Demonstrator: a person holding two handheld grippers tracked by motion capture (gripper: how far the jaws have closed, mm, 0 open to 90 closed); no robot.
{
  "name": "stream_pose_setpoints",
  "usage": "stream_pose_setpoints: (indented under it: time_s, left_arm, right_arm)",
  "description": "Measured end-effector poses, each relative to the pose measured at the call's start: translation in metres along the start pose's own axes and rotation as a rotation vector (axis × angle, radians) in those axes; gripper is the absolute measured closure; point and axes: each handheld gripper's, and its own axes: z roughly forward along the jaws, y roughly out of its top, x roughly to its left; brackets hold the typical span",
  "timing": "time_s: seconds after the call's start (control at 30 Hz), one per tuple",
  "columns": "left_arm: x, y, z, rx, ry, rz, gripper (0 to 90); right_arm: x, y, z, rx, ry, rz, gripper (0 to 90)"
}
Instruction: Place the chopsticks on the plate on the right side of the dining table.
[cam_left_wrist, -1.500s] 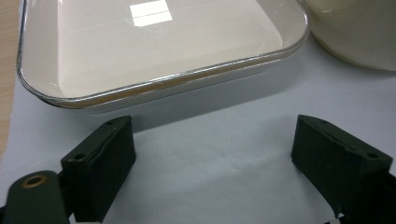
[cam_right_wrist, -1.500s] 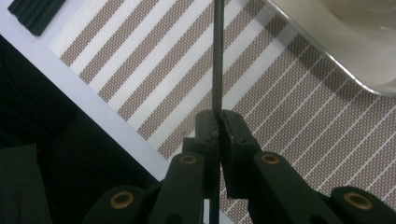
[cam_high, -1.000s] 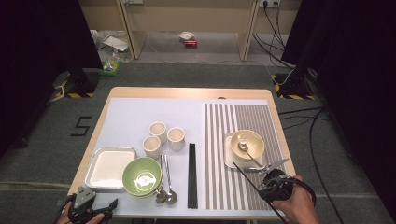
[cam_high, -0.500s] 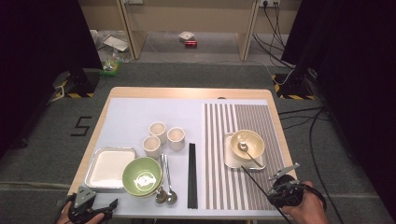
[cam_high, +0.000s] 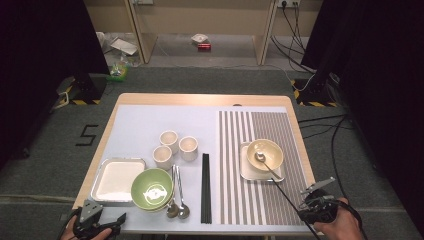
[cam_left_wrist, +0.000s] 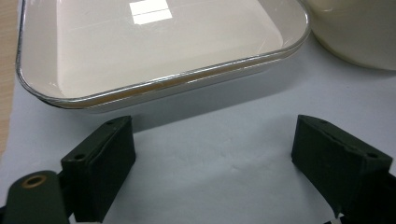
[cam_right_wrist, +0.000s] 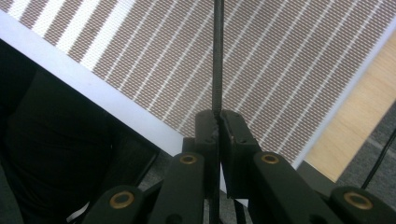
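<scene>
My right gripper (cam_high: 304, 207) hovers off the table's front right corner, shut on a thin black stick (cam_high: 287, 192). The stick slants up-left over the striped mat (cam_high: 235, 150) toward a beige bowl (cam_high: 265, 151) that holds a metal spoon (cam_high: 260, 156). In the right gripper view the stick (cam_right_wrist: 217, 56) is pinched between the closed jaws of the right gripper (cam_right_wrist: 217, 116). My left gripper (cam_high: 102, 224) sits at the front left corner, open with nothing between its fingers. In the left gripper view, the left gripper (cam_left_wrist: 212, 140) faces a white rectangular tray (cam_left_wrist: 154, 51).
A green bowl (cam_high: 152, 188) stands beside the tray (cam_high: 116, 178). Three small cups (cam_high: 169, 138) cluster mid-table. Two spoons (cam_high: 179, 200) and a pair of black chopsticks (cam_high: 205, 187) lie near the front. The beige bowl rests on a small square plate (cam_high: 246, 170).
My right gripper has drawn back toward the front right corner with the stick still pinched in it. The left gripper has stayed put.
</scene>
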Motion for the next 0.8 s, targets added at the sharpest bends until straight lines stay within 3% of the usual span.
stream_pose_setpoints:
  time_s: [0.3,0.53,0.8]
  left_arm:
    - [0.000,0.001,0.000,0.003,-0.001,0.000,12.2]
    - [0.000,0.000,0.000,0.000,-0.001,-0.003,12.2]
    - [0.000,0.000,0.000,0.001,-0.001,-0.004,12.2]
  right_arm:
    - [-0.021,-0.005,-0.002,-0.005,-0.038,0.061,86.4]
    - [-0.032,-0.002,-0.003,-0.008,-0.039,0.125,86.5]
    - [-0.042,0.012,-0.003,-0.023,-0.051,0.130,86.4]
